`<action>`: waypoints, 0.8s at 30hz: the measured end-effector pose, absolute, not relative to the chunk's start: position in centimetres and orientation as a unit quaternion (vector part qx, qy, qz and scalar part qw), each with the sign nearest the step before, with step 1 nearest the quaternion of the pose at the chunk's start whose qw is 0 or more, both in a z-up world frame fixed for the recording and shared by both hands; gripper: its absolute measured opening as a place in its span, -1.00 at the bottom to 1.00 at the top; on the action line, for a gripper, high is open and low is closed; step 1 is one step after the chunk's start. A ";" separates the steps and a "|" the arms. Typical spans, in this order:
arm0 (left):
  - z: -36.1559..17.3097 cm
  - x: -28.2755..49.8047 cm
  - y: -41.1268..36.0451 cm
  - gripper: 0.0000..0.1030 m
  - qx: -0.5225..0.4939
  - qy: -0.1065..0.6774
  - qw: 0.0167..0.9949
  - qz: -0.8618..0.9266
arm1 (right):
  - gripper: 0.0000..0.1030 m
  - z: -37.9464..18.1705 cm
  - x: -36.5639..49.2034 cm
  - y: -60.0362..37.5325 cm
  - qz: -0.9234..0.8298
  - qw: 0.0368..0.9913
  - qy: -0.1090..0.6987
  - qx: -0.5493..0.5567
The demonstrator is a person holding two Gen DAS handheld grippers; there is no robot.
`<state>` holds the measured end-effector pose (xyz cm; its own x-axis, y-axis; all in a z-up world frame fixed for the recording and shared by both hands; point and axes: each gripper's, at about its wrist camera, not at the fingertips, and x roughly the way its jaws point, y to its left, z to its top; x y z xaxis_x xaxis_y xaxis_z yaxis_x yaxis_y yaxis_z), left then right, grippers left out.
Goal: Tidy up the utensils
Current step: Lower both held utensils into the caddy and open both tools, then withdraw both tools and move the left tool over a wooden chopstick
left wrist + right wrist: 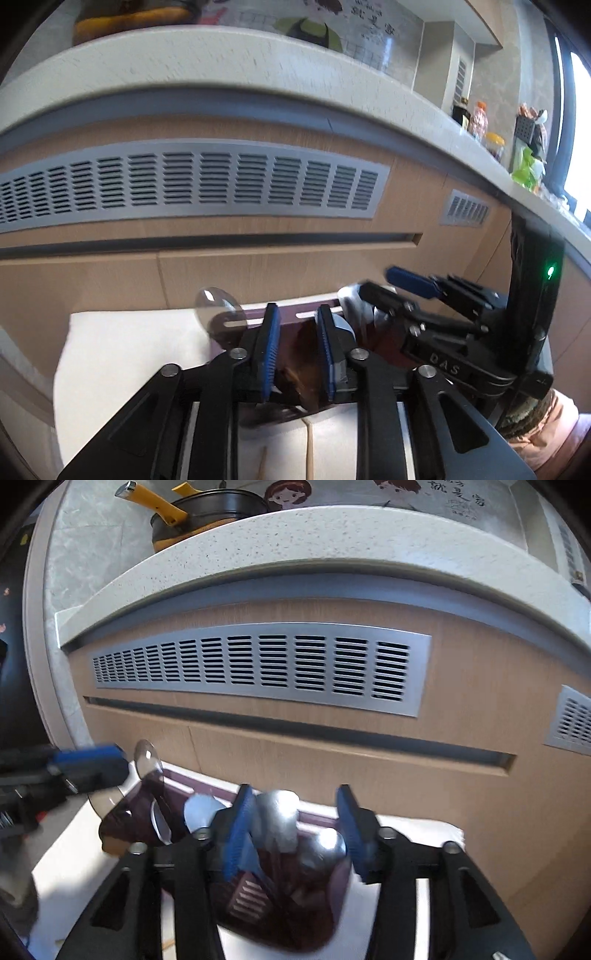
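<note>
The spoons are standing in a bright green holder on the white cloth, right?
Not quite. The holder is dark purple-brown, not bright green, as the right wrist view shows. The rest holds: the spoons stand in it, and it sits on the white cloth.

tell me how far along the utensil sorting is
Mostly done, it seems: several metal spoons already stand in the dark purple holder on the white surface. In hand: nothing; the left hand-held gripper and right hand-held gripper straddle the holder, both open. Left: thin sticks lying nearby.
</note>
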<state>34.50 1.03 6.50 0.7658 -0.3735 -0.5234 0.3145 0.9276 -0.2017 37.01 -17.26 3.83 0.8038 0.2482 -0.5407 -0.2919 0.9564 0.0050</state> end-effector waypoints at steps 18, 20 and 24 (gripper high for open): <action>-0.4 24.0 8.4 0.36 -0.011 0.410 0.911 -0.044 | 0.78 -2.1 27.2 -8.0 0.162 0.883 0.412 -0.155; -1.3 23.1 9.0 0.37 -0.011 0.421 0.906 -0.041 | 0.78 -3.7 27.1 -6.8 0.147 0.871 0.439 -0.161; -2.5 21.5 9.8 0.39 -0.009 0.433 0.900 -0.037 | 0.79 -5.8 28.0 -4.8 0.104 0.849 0.489 -0.173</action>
<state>21.47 9.84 -2.47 0.6217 -0.0744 -0.7797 0.0586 0.9971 -0.0485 27.99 -4.75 -5.83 0.4997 0.0068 -0.8662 -0.3445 0.9190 -0.1916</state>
